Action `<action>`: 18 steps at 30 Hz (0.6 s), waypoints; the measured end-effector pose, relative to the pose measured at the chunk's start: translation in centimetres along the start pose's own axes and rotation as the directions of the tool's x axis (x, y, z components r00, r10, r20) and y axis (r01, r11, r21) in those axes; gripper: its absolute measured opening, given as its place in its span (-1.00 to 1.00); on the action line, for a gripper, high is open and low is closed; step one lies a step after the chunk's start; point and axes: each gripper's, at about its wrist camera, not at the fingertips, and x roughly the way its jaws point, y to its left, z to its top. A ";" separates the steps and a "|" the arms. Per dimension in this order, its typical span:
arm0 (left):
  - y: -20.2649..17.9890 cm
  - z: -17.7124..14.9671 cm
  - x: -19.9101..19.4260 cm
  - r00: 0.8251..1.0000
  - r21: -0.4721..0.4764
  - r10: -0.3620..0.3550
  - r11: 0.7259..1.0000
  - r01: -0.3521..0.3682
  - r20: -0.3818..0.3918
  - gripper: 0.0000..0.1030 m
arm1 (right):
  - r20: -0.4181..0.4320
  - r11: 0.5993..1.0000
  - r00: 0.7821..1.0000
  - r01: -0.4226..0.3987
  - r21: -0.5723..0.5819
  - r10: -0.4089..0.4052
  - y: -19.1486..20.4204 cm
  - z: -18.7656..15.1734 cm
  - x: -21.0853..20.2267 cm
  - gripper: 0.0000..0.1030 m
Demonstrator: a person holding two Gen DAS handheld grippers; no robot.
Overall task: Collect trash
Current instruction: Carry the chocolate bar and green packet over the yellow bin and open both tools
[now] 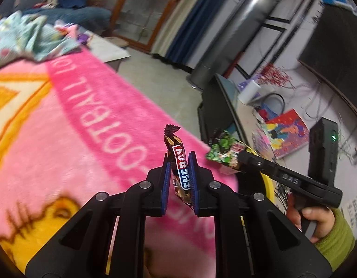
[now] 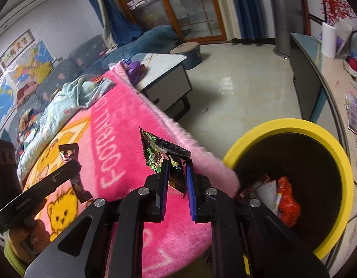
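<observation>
My left gripper (image 1: 179,159) has its blue pads clamped on a brown candy bar wrapper (image 1: 178,159); the wrapper stands nearly upright between the fingers, its crimped top end clear above the tips and its lower end hanging down between the pads; it hangs above the pink blanket (image 1: 97,125), not touching it. My right gripper (image 2: 177,165) is pinched narrow on a green snack packet (image 2: 155,153); the packet's body sticks out up and to the left of the fingertips, with only its lower corner caught between the pads. The yellow-rimmed bin (image 2: 294,125) sits just to the right of the right gripper, beside the blanket's edge; red and white wrappers (image 2: 285,199) already lie inside it.

From the left wrist view, the right gripper's tip is covered by the green packet, so I cannot see its pads there; the bin shows only as a sliver of yellow rim behind that gripper. From the right wrist view, the left gripper enters at the left edge, partly cropped; the brown wrapper shows above and below its finger. The bin's near wall is hidden by my own gripper body; its inside is dark and the contents are hard to identify.
</observation>
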 end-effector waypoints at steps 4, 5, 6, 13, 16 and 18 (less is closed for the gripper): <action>-2.5 -0.2 0.3 1.000 0.065 -0.019 0.998 0.020 -0.002 -0.81 | 0.022 0.999 0.999 0.024 0.024 -0.025 -1.4 -0.3 -1.1 -0.72; -3.2 -0.3 0.4 1.000 0.085 -0.027 0.996 0.027 -0.005 -0.81 | 0.027 0.999 0.999 0.028 0.030 -0.028 -1.7 -0.3 -1.3 -0.72; -3.7 -0.4 0.5 1.000 0.098 -0.030 0.995 0.030 -0.007 -0.81 | 0.032 0.999 0.999 0.030 0.036 -0.031 -2.0 -0.4 -1.5 -0.72; -6.5 -1.1 0.9 0.998 0.161 -0.062 0.985 0.064 -0.020 -0.81 | 0.077 0.994 0.995 0.060 0.088 -0.067 -4.6 -0.6 -3.6 -0.72; -7.7 -1.3 1.1 0.997 0.187 -0.072 0.979 0.076 -0.026 -0.81 | 0.097 0.991 0.991 0.080 0.108 -0.090 -5.6 -0.8 -4.4 -0.72; -8.4 -1.5 1.3 0.996 0.204 -0.079 0.975 0.084 -0.031 -0.81 | 0.108 0.989 0.989 0.091 0.119 -0.104 -6.4 -0.9 -4.9 -0.72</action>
